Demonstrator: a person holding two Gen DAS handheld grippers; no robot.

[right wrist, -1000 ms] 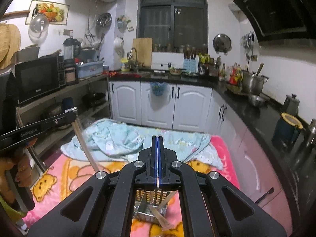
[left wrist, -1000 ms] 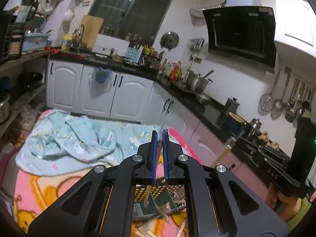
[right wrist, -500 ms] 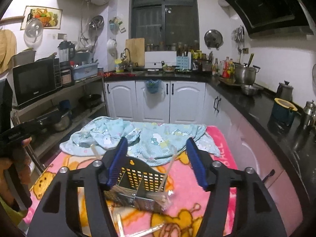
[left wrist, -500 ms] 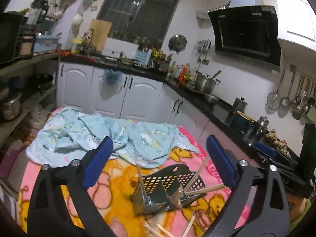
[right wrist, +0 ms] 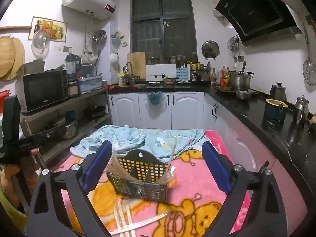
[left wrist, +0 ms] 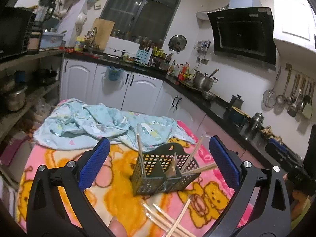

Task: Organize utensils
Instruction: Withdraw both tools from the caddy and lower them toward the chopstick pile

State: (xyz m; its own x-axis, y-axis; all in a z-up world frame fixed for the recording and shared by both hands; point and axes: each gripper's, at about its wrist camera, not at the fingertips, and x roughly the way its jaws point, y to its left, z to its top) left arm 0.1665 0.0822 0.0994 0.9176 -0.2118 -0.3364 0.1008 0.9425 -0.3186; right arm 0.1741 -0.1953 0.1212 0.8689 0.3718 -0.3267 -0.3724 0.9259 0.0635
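Note:
A dark perforated utensil basket [left wrist: 158,183] [right wrist: 138,187] stands on the pink cartoon blanket [left wrist: 118,197]. Several wooden chopsticks [left wrist: 141,154] [right wrist: 171,154] lean out of its compartments. More loose chopsticks [left wrist: 167,219] [right wrist: 126,221] lie on the blanket in front of it. My left gripper [left wrist: 159,140] is open wide, short of the basket, with nothing between its blue pads. My right gripper [right wrist: 157,144] is opening, its jaws also empty and short of the basket.
A crumpled light blue cloth [left wrist: 88,122] [right wrist: 128,138] lies behind the basket. White cabinets and a cluttered black counter [right wrist: 246,114] run along the back and right. Open shelves [right wrist: 59,106] with a microwave stand at the left. A hand [right wrist: 11,175] holds the other gripper at the left edge.
Both grippers were shut on a chopstick above the basket and have opened. The chopsticks now stand in the basket, and both grippers have drawn back from it.

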